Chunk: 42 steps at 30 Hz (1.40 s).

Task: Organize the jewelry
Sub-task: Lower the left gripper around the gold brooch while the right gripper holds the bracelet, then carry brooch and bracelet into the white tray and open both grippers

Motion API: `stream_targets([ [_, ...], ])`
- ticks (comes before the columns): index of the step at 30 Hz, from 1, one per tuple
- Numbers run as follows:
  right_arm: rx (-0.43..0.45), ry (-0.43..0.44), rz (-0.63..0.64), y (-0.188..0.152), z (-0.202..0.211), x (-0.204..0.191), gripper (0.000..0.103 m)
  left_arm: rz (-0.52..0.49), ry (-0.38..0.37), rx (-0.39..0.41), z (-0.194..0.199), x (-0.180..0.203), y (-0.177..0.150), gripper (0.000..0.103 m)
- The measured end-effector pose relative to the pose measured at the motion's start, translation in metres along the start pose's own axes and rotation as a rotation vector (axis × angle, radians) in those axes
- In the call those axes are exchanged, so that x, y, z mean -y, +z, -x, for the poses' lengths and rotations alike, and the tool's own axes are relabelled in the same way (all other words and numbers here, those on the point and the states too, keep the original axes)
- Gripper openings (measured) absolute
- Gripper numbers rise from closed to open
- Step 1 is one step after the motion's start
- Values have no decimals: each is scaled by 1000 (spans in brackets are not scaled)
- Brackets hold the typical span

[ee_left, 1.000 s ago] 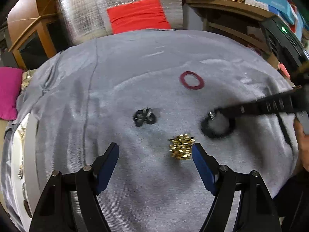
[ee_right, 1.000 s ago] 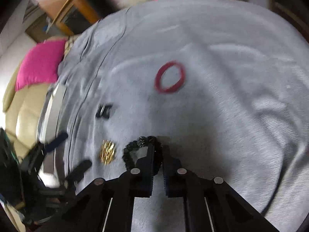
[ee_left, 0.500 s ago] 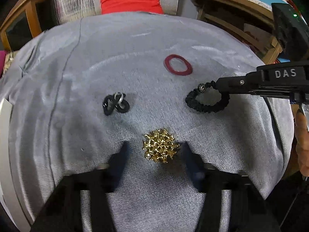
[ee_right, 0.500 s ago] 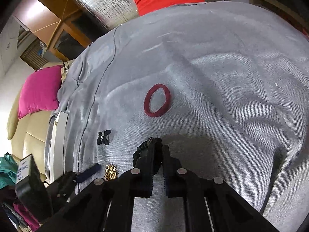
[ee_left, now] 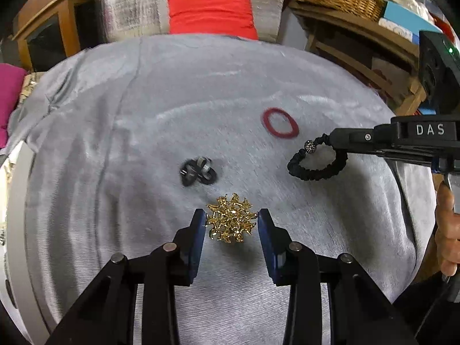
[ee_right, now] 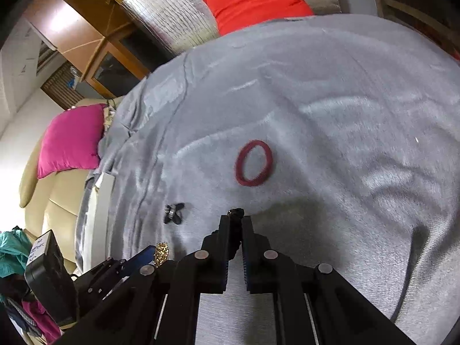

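Change: the left hand-held gripper (ee_left: 231,224) has come forward and narrowed since a second ago; its blue pads now flank the brooch (ee_left: 231,222), which earlier lay ahead of the wide-open fingers.
Meaning: a pinch on the brooch looks imminent, so its sorting is probably about to start.
Left state: partly open, the left pad at the brooch's edge, a small gap on the right, nothing gripped yet.
Right state: the right hand-held gripper (ee_right: 235,224) is closed on the bracelet (ee_left: 316,161), as it was a second ago; the loop now hangs lifted off the cloth (ee_left: 115,132).
Brooch: gold, spiky, glossy cluster, flat on the grey cloth.
Bracelet: black ruched band with one sparkly bead.
Others: red band (ee_left: 280,122) beyond the bracelet; dark rings (ee_left: 198,171) just past the brooch, both untouched.
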State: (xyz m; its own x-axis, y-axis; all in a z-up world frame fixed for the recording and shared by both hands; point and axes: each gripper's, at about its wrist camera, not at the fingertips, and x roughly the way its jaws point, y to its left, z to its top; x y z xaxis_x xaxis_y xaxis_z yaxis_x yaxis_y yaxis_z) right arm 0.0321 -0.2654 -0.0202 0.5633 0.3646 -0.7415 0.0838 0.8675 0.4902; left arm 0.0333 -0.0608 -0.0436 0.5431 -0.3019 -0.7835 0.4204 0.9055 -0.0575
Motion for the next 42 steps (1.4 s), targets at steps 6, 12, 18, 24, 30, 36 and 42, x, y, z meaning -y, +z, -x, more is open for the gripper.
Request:
stream_targets([
  [6, 68, 57, 38, 2, 8, -21, 9, 51, 36, 57, 25, -19, 1, 39],
  [12, 129, 121, 77, 1, 13, -47, 9, 91, 73, 112, 51, -40, -2, 39],
  [18, 143, 137, 107, -4, 5, -70, 9, 136, 114, 165, 75, -63, -6, 39],
  [24, 131, 158, 132, -10, -8, -91, 9, 211, 145, 202, 94, -97, -13, 39],
  [30, 111, 202, 160, -18, -24, -118, 9, 295, 201, 222, 110, -137, -26, 39],
  [36, 82, 240, 194, -25, -41, -150, 9, 355, 261, 221, 124, -176, -46, 39],
  [42, 59, 273, 222, -33, -58, -181, 9, 437, 327, 161, 131, -214, -75, 39],
])
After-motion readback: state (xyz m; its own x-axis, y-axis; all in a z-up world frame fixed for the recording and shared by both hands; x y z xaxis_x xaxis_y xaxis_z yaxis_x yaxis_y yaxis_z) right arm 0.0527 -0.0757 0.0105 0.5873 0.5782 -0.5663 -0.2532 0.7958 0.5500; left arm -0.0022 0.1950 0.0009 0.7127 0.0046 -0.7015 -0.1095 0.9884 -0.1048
